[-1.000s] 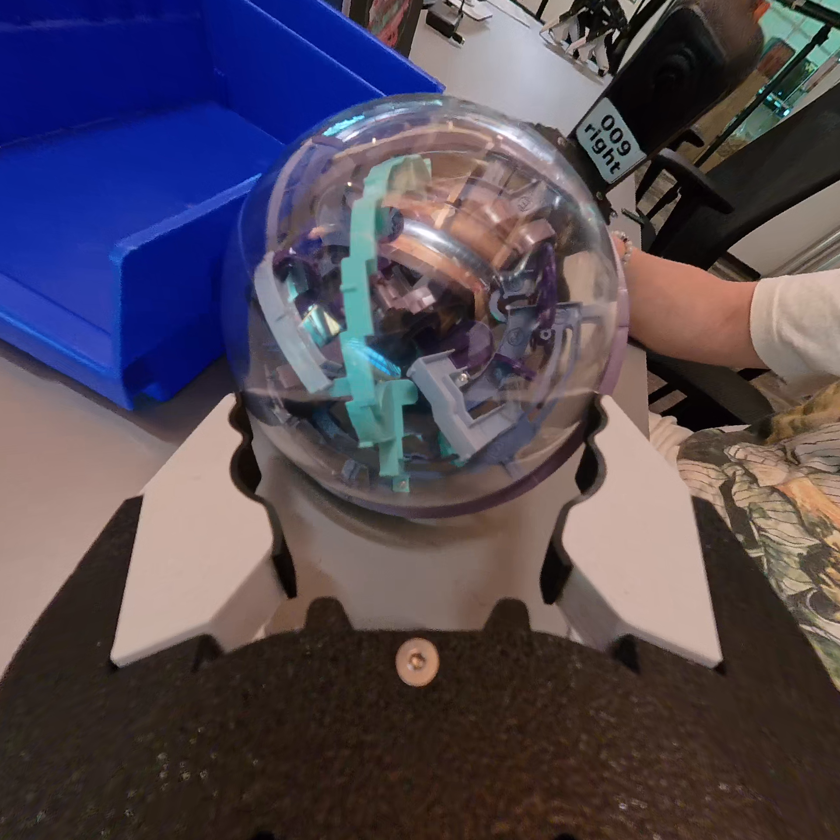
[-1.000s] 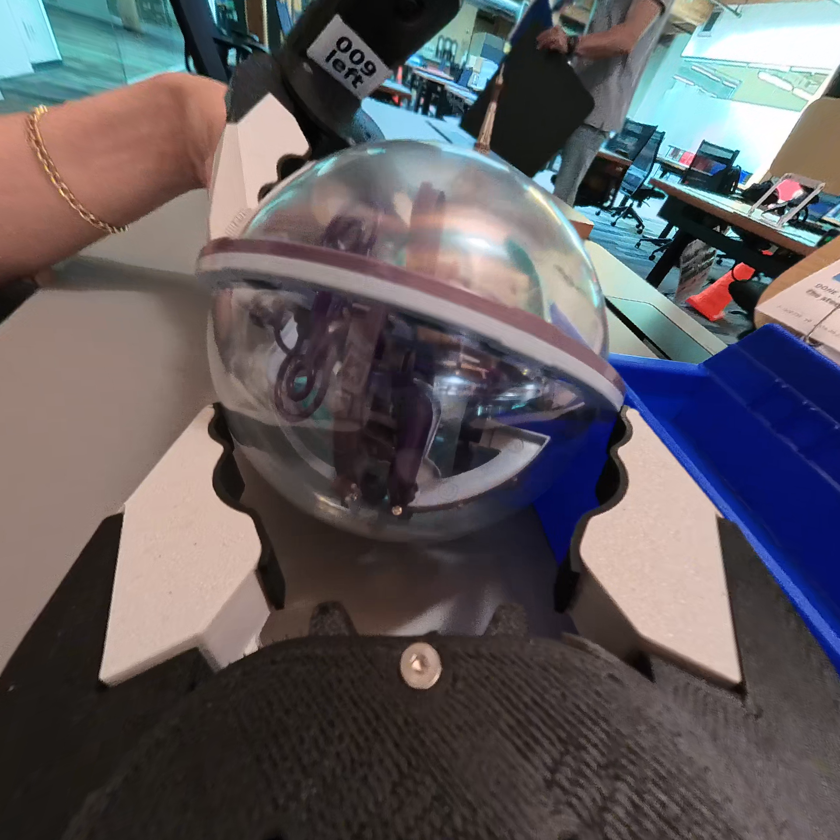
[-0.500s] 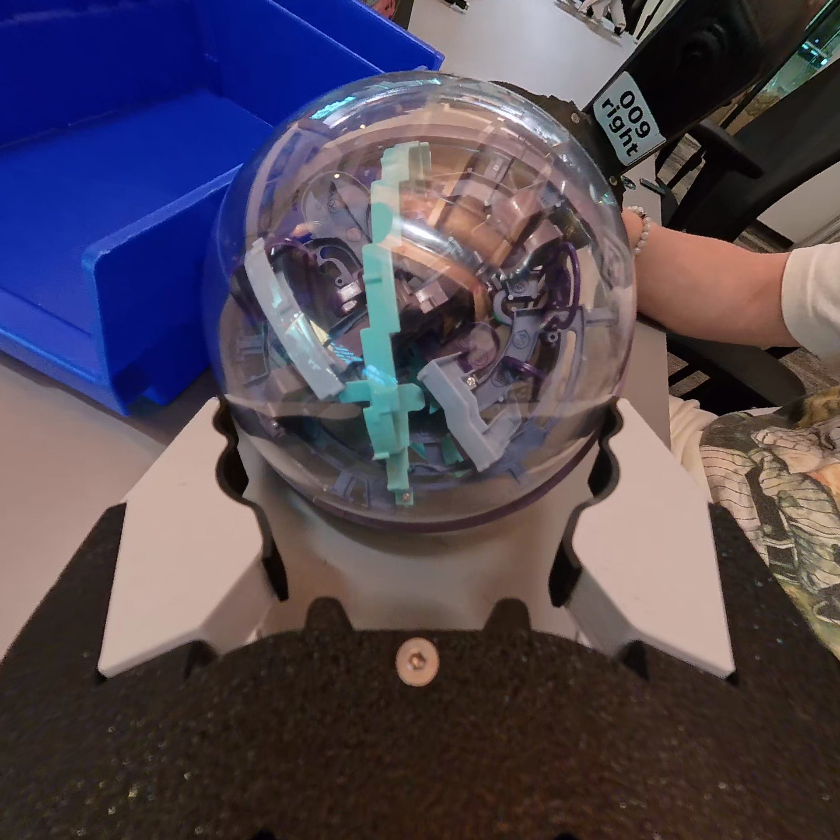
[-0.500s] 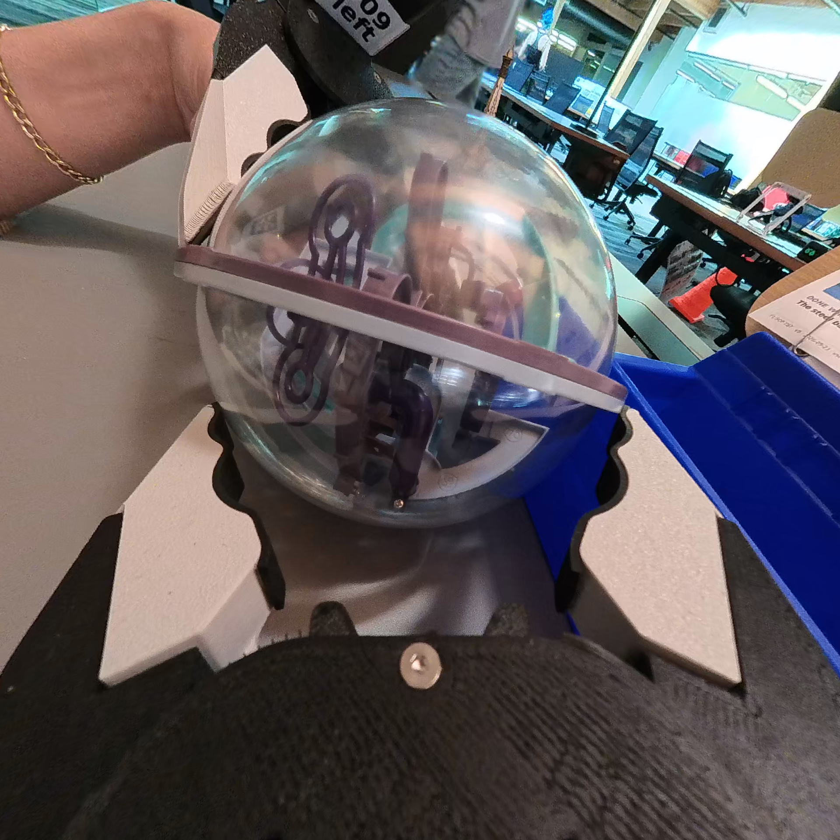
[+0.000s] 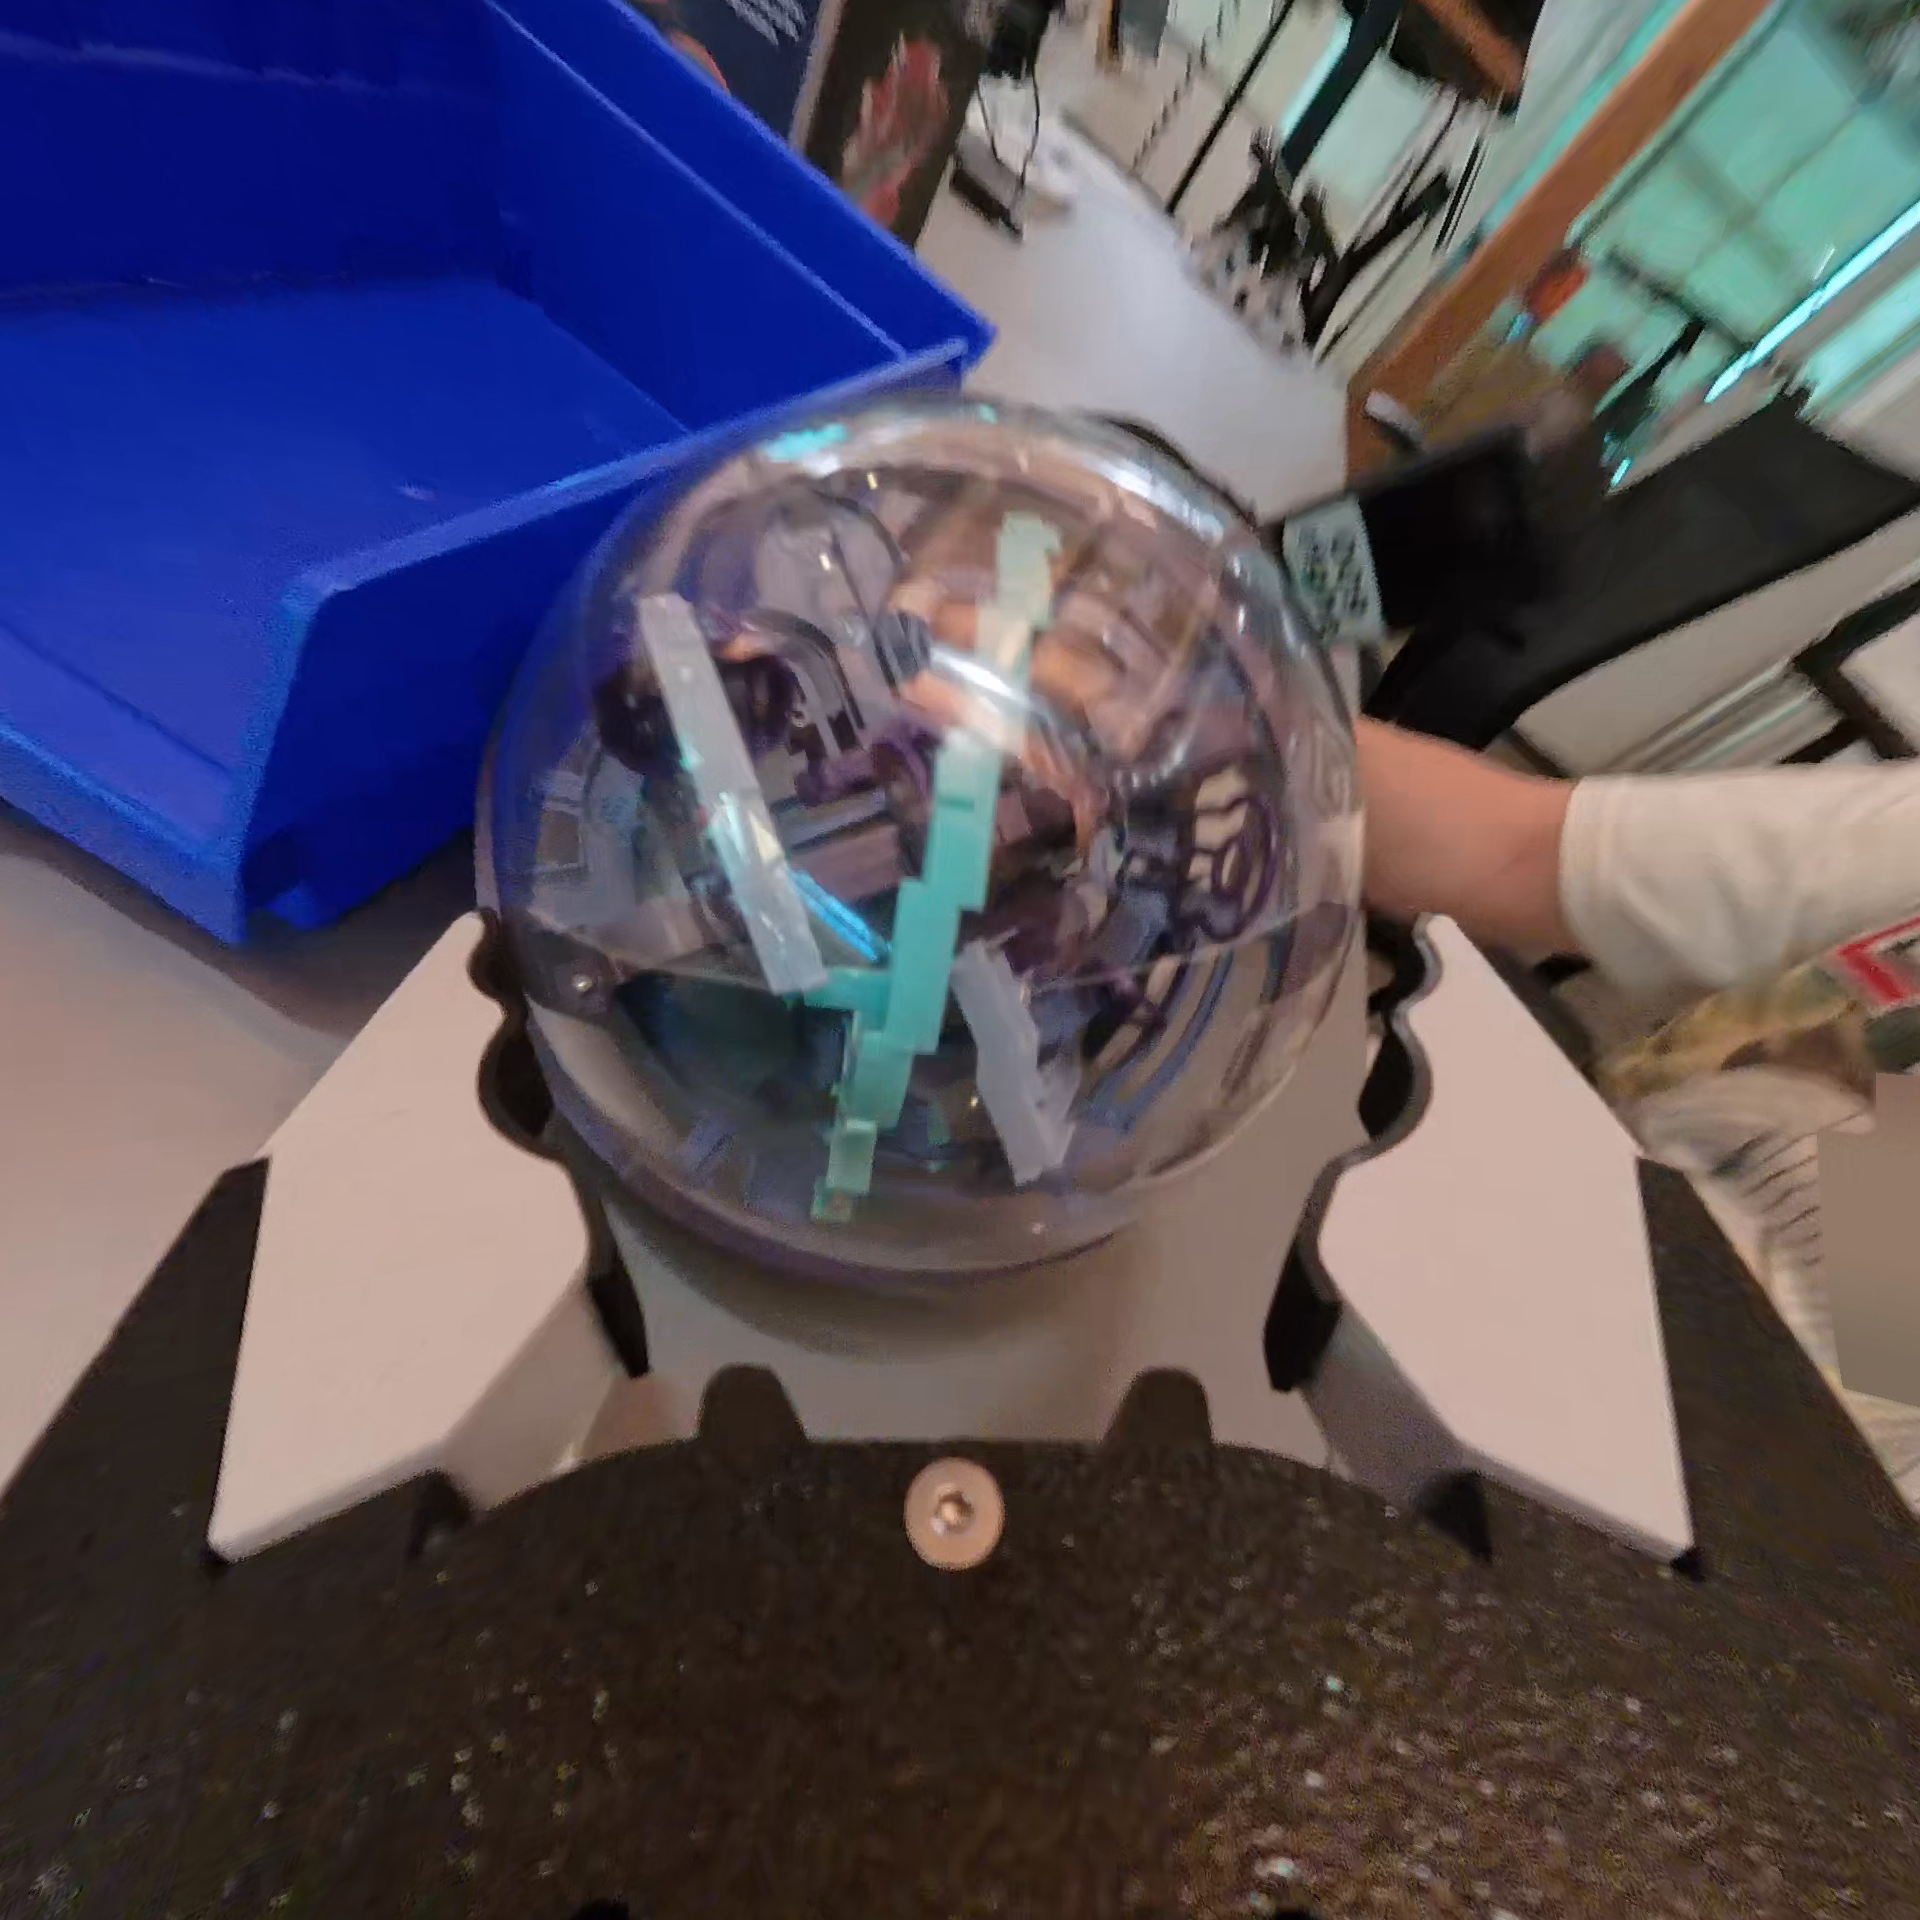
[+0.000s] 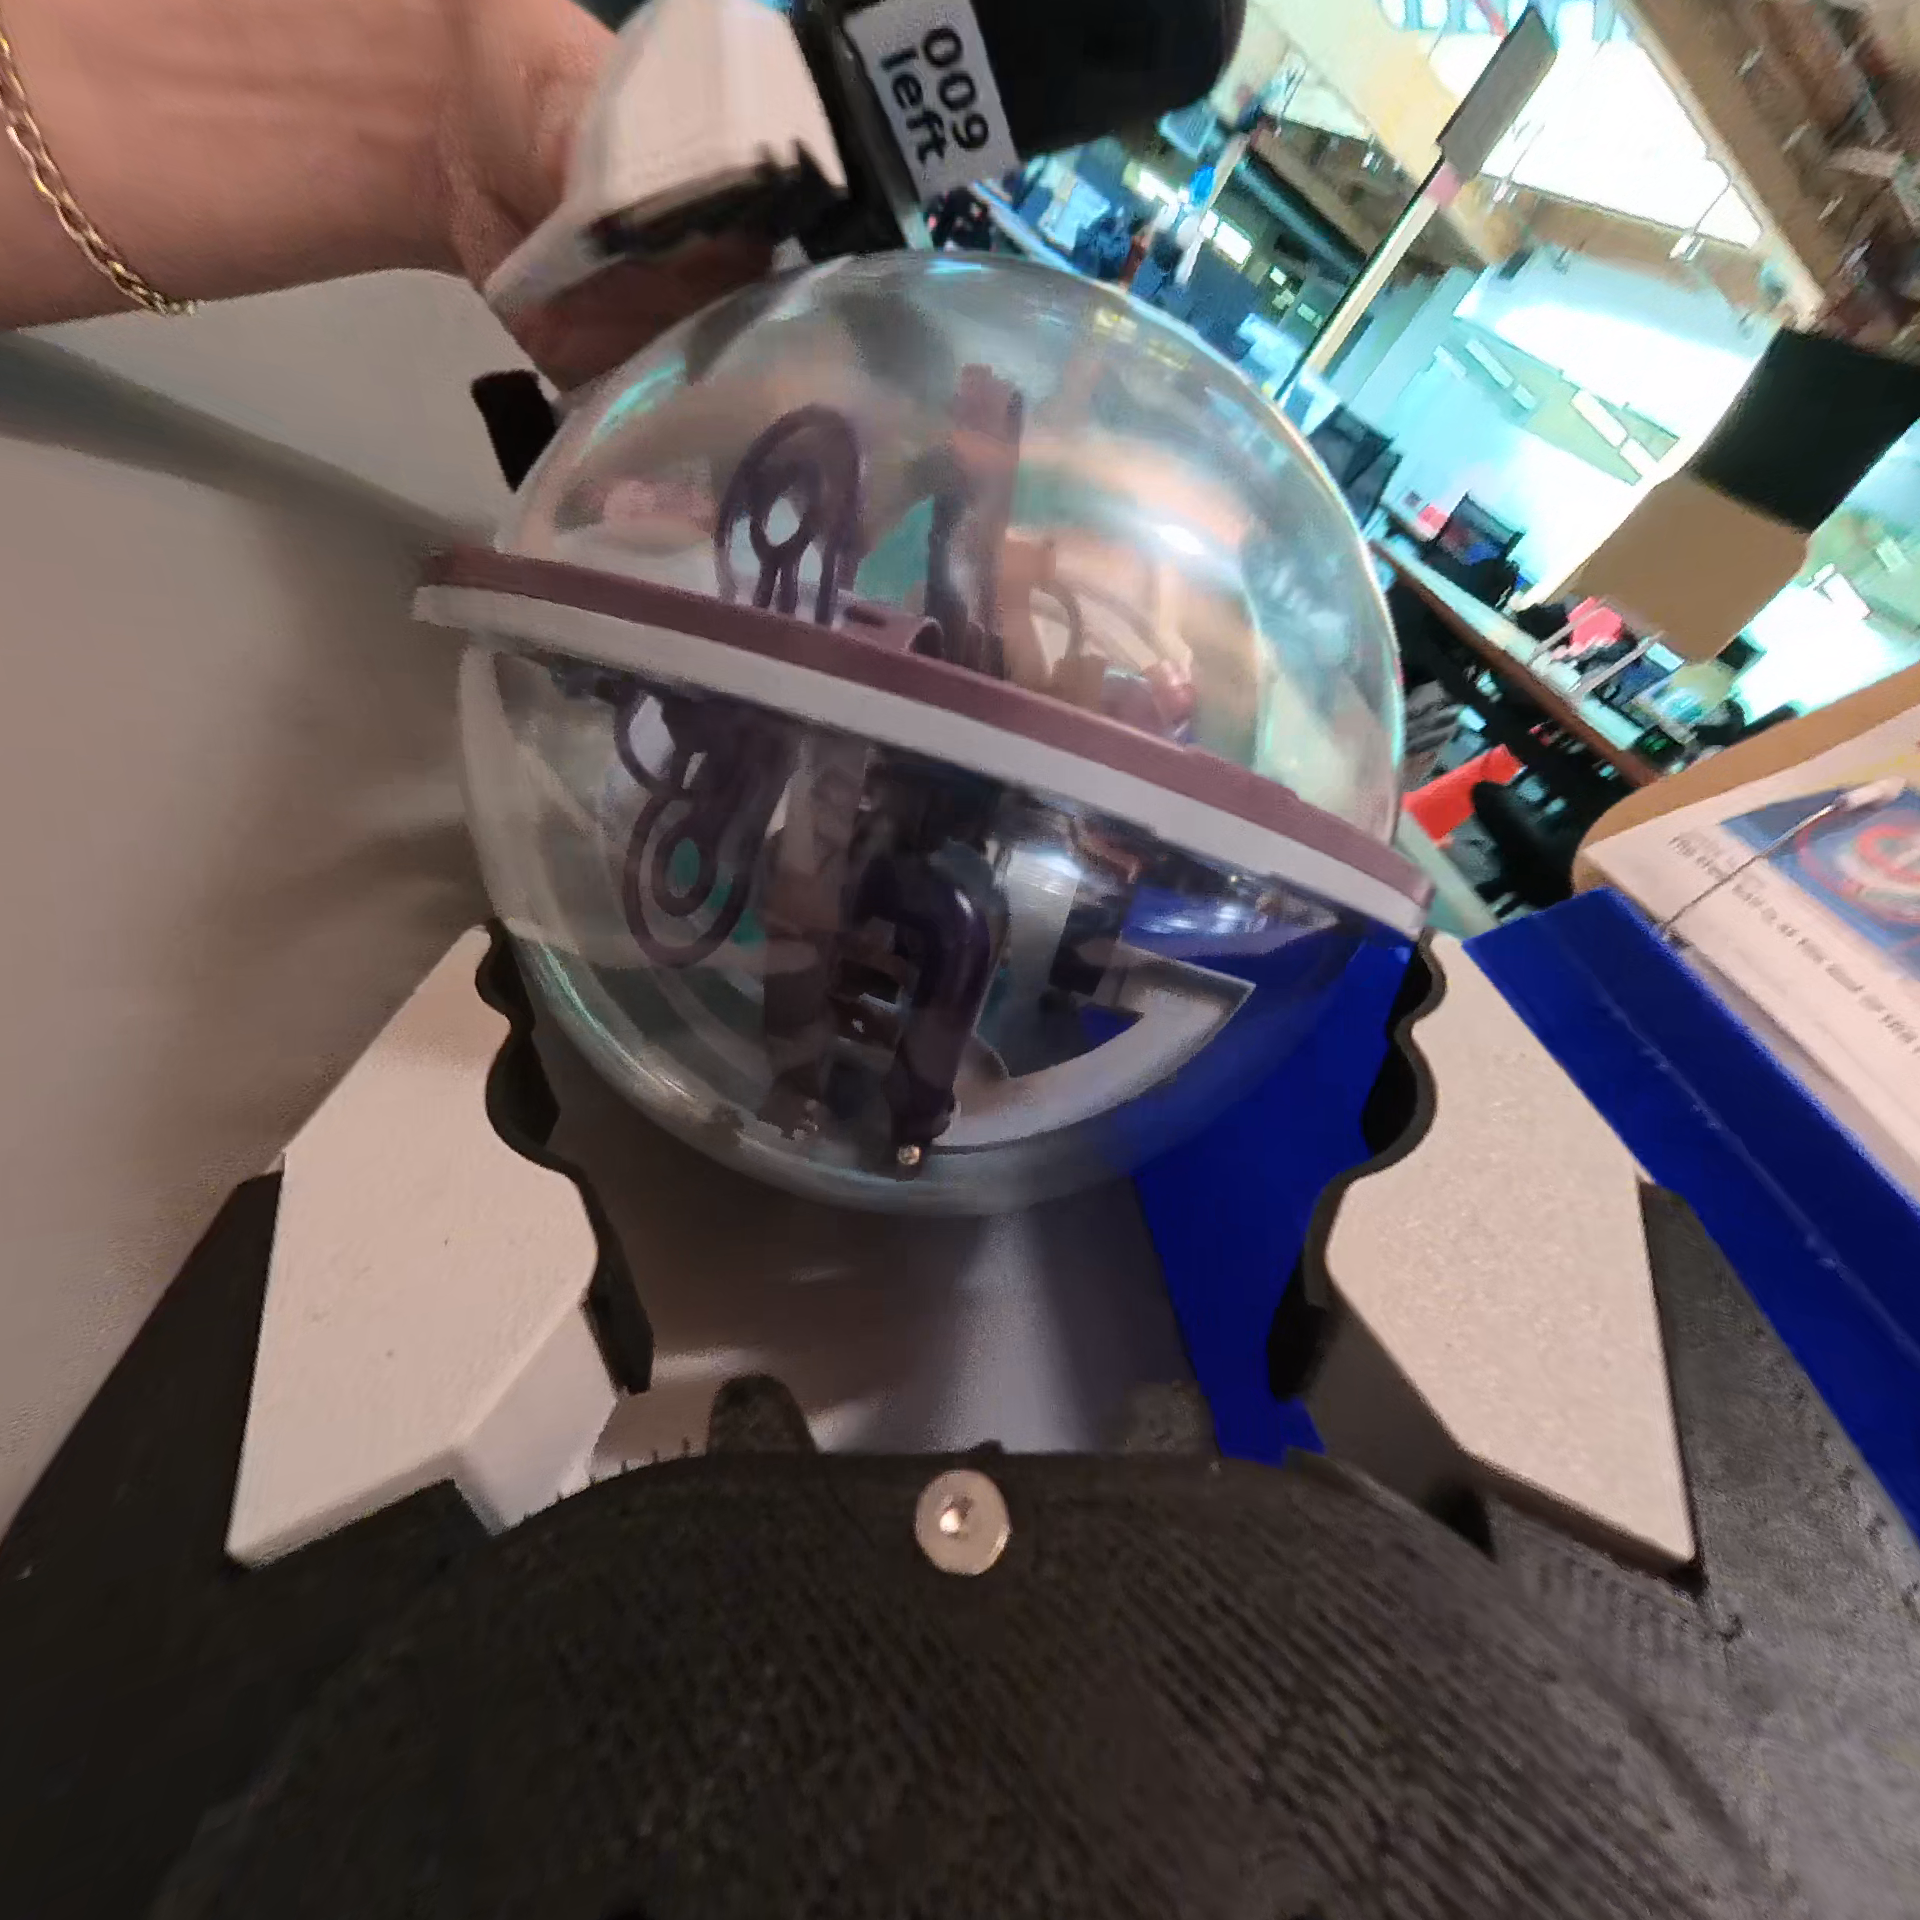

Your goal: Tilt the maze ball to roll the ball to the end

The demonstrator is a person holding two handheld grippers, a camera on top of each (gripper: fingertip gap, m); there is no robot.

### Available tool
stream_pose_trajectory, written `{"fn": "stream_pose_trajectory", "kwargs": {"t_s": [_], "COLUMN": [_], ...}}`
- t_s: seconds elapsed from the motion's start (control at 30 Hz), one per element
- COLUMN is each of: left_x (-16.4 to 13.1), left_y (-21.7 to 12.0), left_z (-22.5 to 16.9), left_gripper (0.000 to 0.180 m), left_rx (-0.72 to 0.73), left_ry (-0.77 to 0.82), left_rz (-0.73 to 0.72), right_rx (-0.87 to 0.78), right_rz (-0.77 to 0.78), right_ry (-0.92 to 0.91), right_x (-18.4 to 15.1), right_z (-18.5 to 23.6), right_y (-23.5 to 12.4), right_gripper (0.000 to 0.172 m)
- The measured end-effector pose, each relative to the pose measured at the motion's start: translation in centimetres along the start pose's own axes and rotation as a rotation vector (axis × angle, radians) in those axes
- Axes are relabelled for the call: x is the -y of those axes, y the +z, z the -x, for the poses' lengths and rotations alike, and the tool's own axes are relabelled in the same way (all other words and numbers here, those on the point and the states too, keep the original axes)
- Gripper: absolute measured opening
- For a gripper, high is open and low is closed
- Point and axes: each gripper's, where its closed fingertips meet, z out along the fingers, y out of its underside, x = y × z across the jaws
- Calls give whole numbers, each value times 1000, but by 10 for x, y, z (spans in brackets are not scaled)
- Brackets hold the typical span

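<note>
The maze ball [image 5: 925, 831] is a clear sphere with teal, grey and purple tracks inside. It is held off the table between both grippers. My left gripper [image 5: 956, 935] is shut on it, its black pads against the ball's left and right sides. My right gripper [image 6: 956, 935] is shut on it from the opposite side, and the ball's purple and white rim [image 6: 935, 707] slants down to its right pad. The right gripper's black body [image 5: 1475, 582] shows behind the ball. The left gripper's white finger [image 6: 686, 145] shows above the ball [image 6: 935, 727]. I cannot make out the small ball inside.
A blue bin [image 5: 312, 520] stands close on the left of the left wrist view, and it also shows at the right of the right wrist view [image 6: 1714, 1122], with a printed sheet [image 6: 1808, 883] behind it. A grey table [image 6: 208, 727] lies below. A person's forearm [image 5: 1455, 831] is at the right.
Both grippers have tilted the ball while keeping hold. The teal track now leans to the right, the left wrist view has rolled, and the left gripper sits higher over the ball.
</note>
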Motion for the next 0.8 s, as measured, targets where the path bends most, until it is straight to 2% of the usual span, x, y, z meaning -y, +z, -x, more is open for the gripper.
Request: {"fn": "stream_pose_trajectory", "kwargs": {"t_s": [0.07,0.23,0.3,0.43,0.6,0.8], "left_x": [6,4,11,25,16,20], "left_y": [-2,-3,-6,-12,-10,-9], "left_z": [2,2,1,2,-1,-3], "left_gripper": [155,157,155,155,157,157], "left_rx": [-9,4,-15,-73,-43,18], "left_ry": [-60,-85,-164,-282,-181,64], "left_rz": [-36,-18,-56,-142,-82,-127], "right_rx": [-22,-50,-62,-98,-138,-244], "right_rz": [-24,-36,-38,-24,0,82], "right_ry": [-45,-165,-241,-409,-572,-829], "right_x": [5,16,20,30,39,30], "right_z": [2,10,14,22,33,22], "right_y": [3,8,9,15,21,21], "right_gripper": [156,156,159,156,156,156]}}
